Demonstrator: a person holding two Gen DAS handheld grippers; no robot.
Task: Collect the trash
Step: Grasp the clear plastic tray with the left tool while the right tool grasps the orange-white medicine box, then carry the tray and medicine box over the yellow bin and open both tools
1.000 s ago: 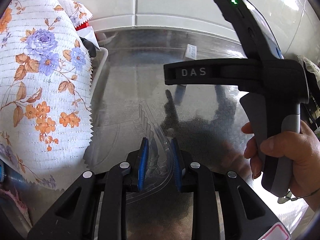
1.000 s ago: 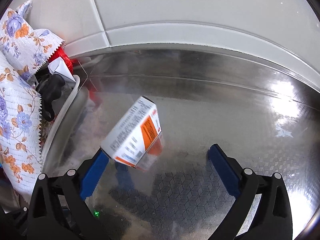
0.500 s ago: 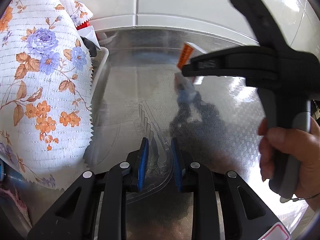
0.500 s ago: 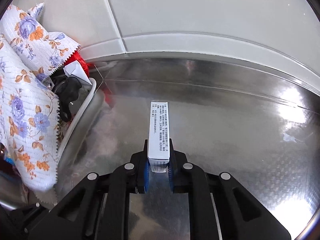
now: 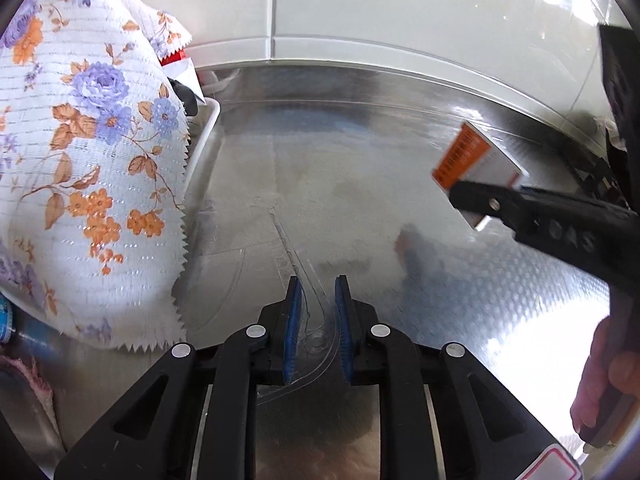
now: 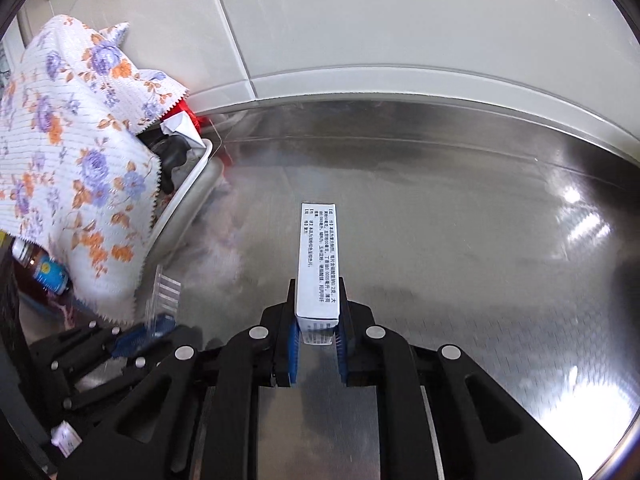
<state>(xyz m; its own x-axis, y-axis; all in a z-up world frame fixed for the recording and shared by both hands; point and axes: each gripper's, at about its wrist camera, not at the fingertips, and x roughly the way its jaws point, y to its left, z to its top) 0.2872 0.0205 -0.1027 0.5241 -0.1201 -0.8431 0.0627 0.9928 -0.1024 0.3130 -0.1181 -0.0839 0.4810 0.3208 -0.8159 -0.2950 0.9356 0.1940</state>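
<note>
While your right gripper (image 6: pixel 316 322) has its jaws clenched on the white carton (image 6: pixel 318 264), the box sits lifted clear of the bench (image 6: pixel 460 240), long axis pointing away from you; in the left wrist view the same carton (image 5: pixel 476 168) shows its orange label, tilted, at the right.

Your left gripper (image 5: pixel 317 312) has a clear plastic blister tray (image 5: pixel 308 308) between its jaws, which have just been closing further. The blue pads sit at the tray's sides, but the plastic is transparent, so I can't confirm that they press on it. The tray lies on the bench and runs forward from the jaws.

Surface: embossed stainless steel, glossy, strong glare on the right side. White tiled wall (image 6: pixel 400 20) behind it, with a white trim strip along the back edge where steel meets tile.

Left edge is crowded: a white bin (image 6: pixel 188 192) with a rounded rim holds black, red and white scraps, and a floral cloth (image 6: pixel 76 152) with a zigzag-cut hem drapes over its near side. A bottle with a blue label (image 6: pixel 44 272) pokes out below the cloth.

Open room: centre and right of the bench are bare steel, back to the trim. Your right hand (image 5: pixel 608 380) shows at the frame's right edge on the gripper handle.
</note>
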